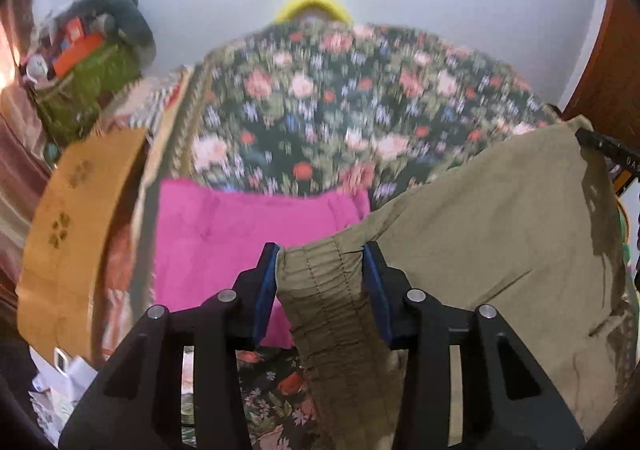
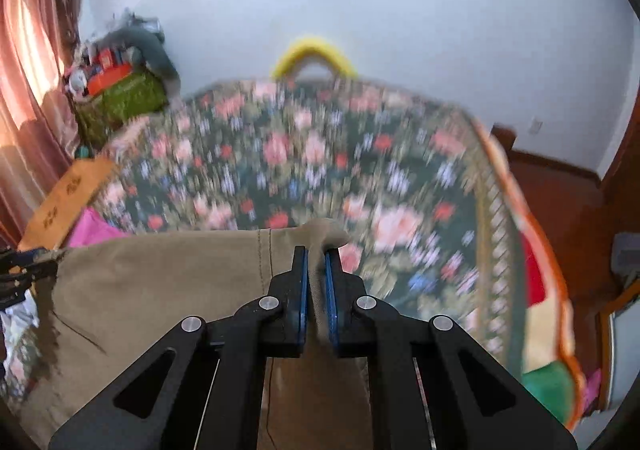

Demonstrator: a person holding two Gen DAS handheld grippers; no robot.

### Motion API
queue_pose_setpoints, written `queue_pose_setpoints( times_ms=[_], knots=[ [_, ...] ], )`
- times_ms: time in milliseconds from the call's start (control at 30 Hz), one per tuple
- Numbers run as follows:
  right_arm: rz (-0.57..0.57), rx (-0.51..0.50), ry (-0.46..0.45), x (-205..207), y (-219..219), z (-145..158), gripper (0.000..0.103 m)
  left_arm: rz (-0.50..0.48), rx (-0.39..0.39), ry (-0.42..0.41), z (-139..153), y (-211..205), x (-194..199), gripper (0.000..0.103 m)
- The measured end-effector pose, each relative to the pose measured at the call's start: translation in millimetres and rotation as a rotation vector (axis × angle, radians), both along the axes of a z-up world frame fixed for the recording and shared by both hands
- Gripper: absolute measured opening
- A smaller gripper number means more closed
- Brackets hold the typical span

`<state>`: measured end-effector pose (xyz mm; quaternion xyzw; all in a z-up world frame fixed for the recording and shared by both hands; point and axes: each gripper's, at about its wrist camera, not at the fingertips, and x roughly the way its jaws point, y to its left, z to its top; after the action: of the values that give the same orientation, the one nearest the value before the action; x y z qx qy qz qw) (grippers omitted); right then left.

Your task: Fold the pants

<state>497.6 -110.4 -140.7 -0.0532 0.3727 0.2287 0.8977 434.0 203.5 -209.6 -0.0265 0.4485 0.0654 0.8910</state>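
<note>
A wide bed cover of dark green cloth with pink and red flowers (image 2: 304,169) spreads beyond and beneath both sets of jaws, blurred in each view. Across it hang the khaki cotton pants (image 1: 480,217), stretched between the two tools: their gathered elastic waistband (image 1: 324,282) sits between the jaws of the left gripper (image 1: 320,256), and a bunched corner of the same cloth pokes out past the tips of the right gripper (image 2: 316,254). Left of the left jaws, and partly under them, lies a flat bright pink garment (image 1: 248,226) on the cover. Further left rests a tan cardboard sheet with small printed marks (image 1: 76,201).

The left jaws stand partly apart, their blue pads pressed on either side of the thick waistband. The right jaws are almost together, pinching a thin fold of the khaki fabric.
</note>
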Motion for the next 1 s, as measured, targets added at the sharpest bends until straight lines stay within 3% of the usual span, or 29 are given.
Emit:
queue_pose_setpoints(
  times_ms=[200, 433, 700, 1000],
  knots=[
    [0.015, -0.001, -0.085, -35.3, -4.0, 46.1, 0.006, -0.007, 0.011, -0.033, 33.2, -6.9, -17.6, 0.043],
    [0.026, 0.070, -0.118, -89.2, -28.8, 68.7, 0.006, -0.032, 0.023, -0.079, 58.1, -19.8, -64.7, 0.043],
    [0.048, 0.060, -0.160, -155.3, -48.3, 76.1, 0.006, -0.077, 0.106, -0.121, 74.9, -45.6, -124.0, 0.043],
    [0.043, 0.070, -0.157, -219.7, -69.2, 64.3, 0.006, -0.103, 0.149, -0.126, 71.8, -64.8, -187.2, 0.043]
  ],
)
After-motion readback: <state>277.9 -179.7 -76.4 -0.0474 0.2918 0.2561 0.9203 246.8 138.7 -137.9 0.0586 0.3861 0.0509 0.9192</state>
